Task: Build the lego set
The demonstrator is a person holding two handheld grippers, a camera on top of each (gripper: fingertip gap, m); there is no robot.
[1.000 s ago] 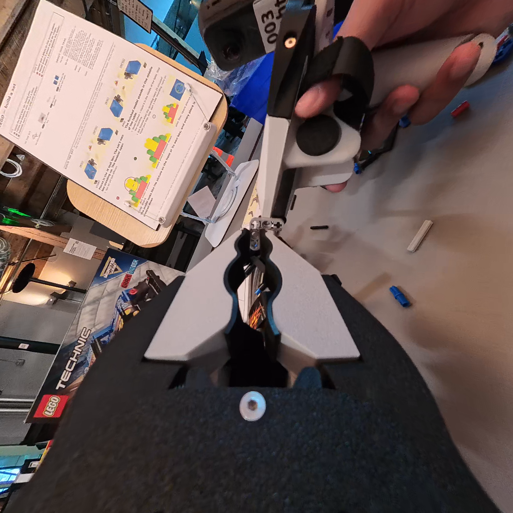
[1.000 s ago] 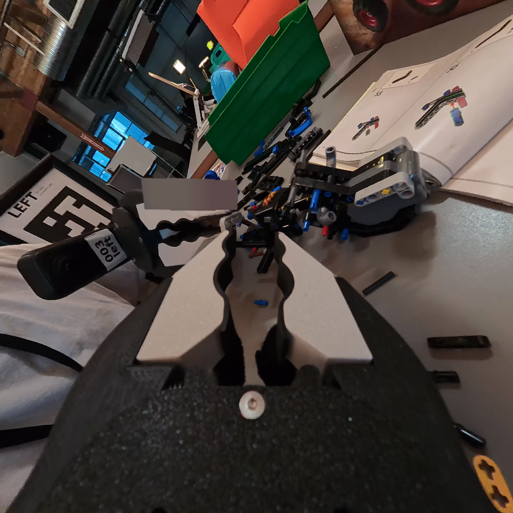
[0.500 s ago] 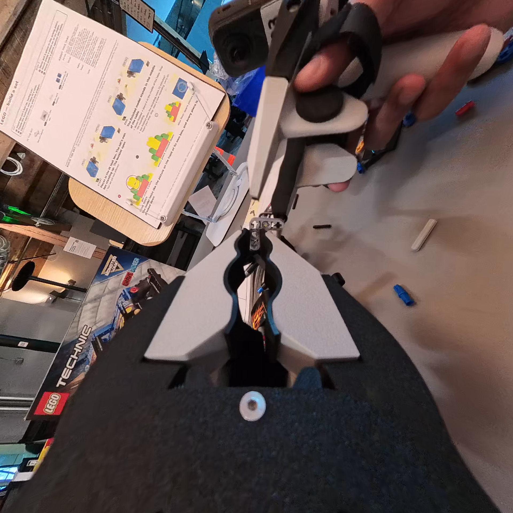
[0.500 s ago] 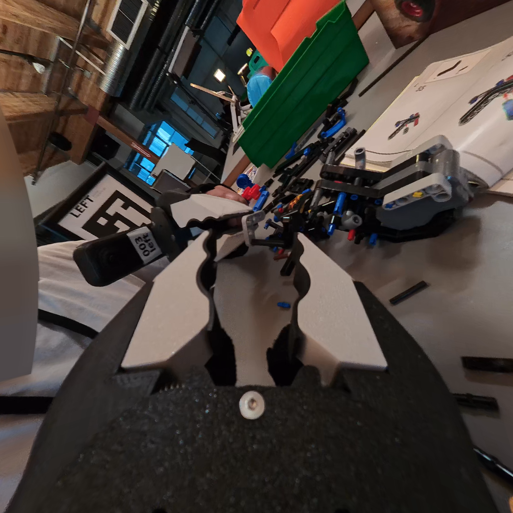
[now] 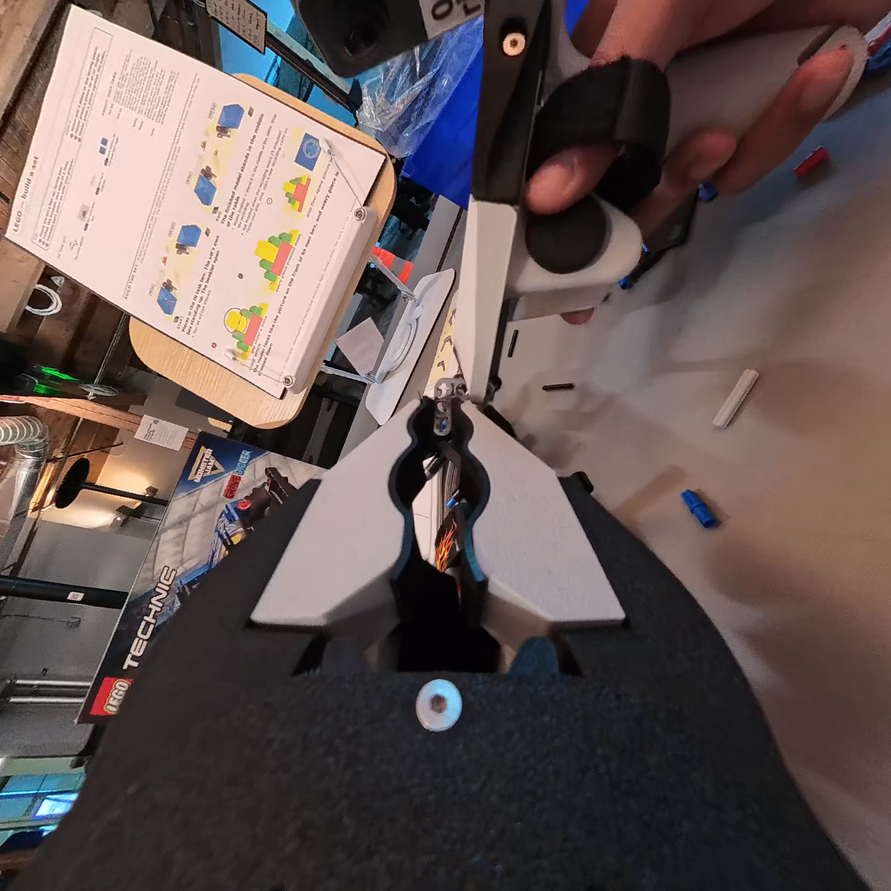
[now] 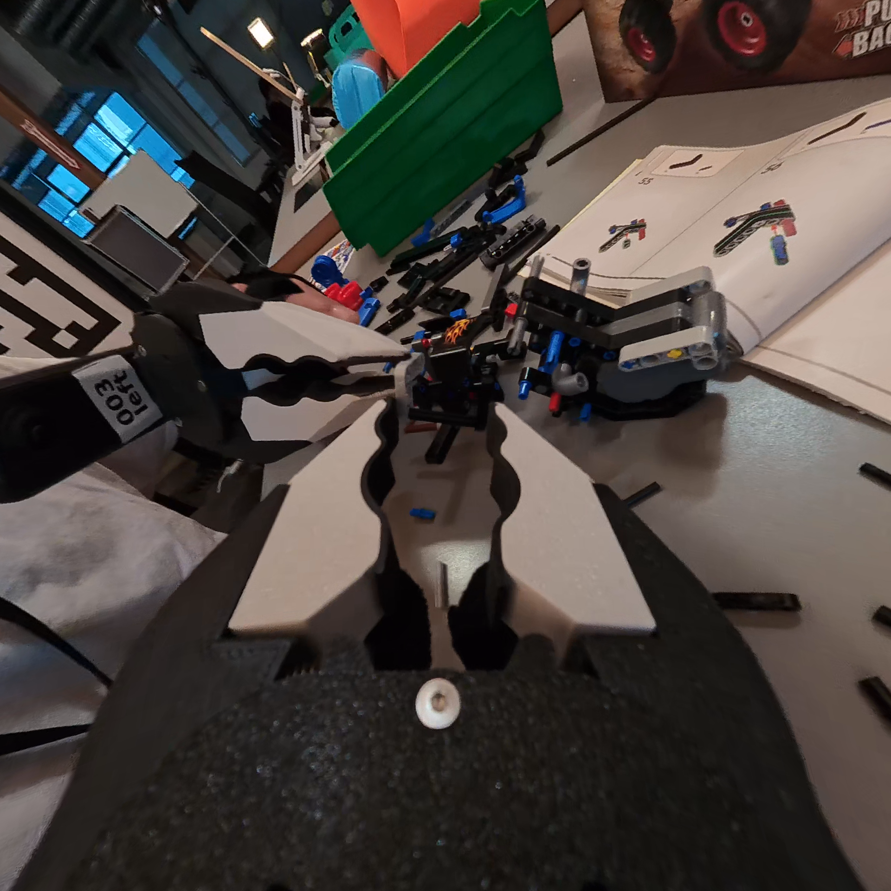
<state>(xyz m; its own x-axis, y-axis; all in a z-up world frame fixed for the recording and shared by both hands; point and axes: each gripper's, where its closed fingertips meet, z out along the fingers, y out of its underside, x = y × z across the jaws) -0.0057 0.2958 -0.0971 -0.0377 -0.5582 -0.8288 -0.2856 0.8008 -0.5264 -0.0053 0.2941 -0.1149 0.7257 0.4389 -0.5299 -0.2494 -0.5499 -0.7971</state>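
Lego chassis [image 6: 622,347] sits mid-table against the open manual's [image 6: 752,202] near edge, so I can check steps as I build. I keep my left gripper [image 5: 446,410] clamped on a small black flame-printed subassembly [image 6: 458,366], its grey connector [image 5: 446,398] poking past the tips. Right gripper [image 6: 441,410] stands open, empty, straddling that piece, probably to take it. Blue pin [image 6: 423,514] lies loose beneath.
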